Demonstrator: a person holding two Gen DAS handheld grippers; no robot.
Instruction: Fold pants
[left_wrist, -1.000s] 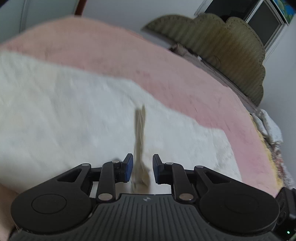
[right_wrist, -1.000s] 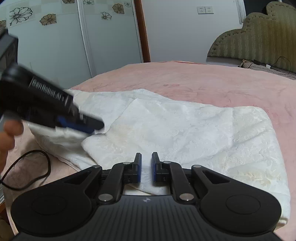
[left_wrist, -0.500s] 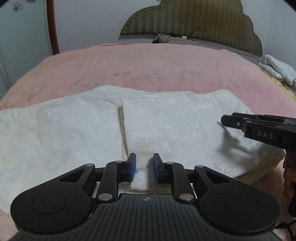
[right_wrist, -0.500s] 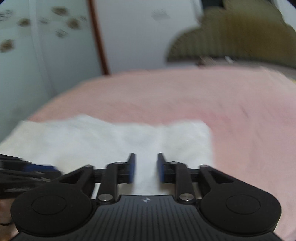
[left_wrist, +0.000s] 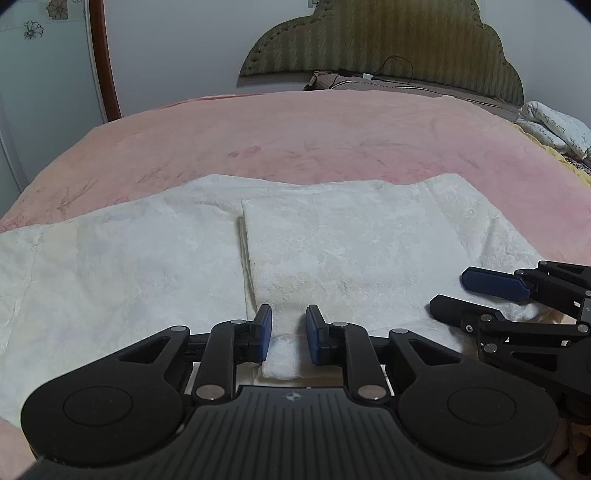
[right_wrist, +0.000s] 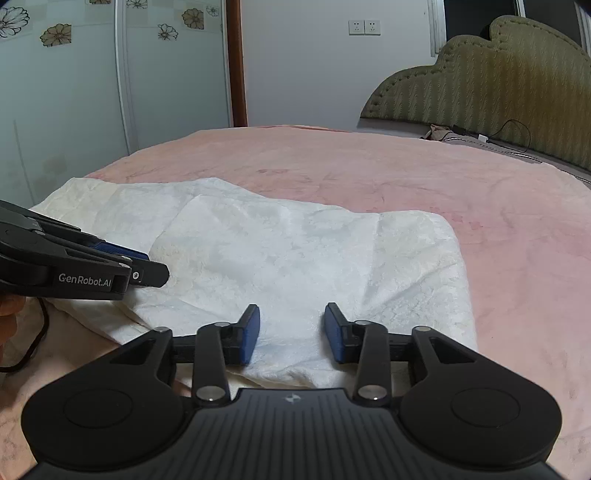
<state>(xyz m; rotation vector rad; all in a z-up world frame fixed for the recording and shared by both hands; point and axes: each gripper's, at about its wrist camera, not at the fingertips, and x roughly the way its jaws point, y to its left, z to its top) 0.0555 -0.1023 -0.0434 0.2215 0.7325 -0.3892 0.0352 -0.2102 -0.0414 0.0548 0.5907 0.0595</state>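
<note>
The white pants (left_wrist: 229, 266) lie spread across the near part of the pink bedspread (left_wrist: 295, 140), with 1 layer already folded over onto the right half, its straight edge running toward the headboard. The left gripper (left_wrist: 289, 334) sits low at the near hem with its jaws apart; a small bunch of cloth rises between the blue pads, but they do not appear to press it, though the view there is too low to be sure. The right gripper (right_wrist: 291, 332) hovers over the near edge of the folded stack, jaws wide apart and holding nothing.

The step in hand looks like settling the fold just laid and choosing the next grips. To do it well, each gripper should take the near corners of the doubled part through both layers, so the top layer does not slide off the lower one, and the lift should stay low and even so the edges meet squarely.

Little stands in the way. The olive headboard (left_wrist: 380, 40) and a cable (right_wrist: 513, 133) by it are well apart from the work. A patterned pillow (left_wrist: 554, 125) lies at the far right edge, and a dark cord (right_wrist: 29, 354) hangs at the bed's near left side, near enough to snag the left gripper if it dips.
</note>
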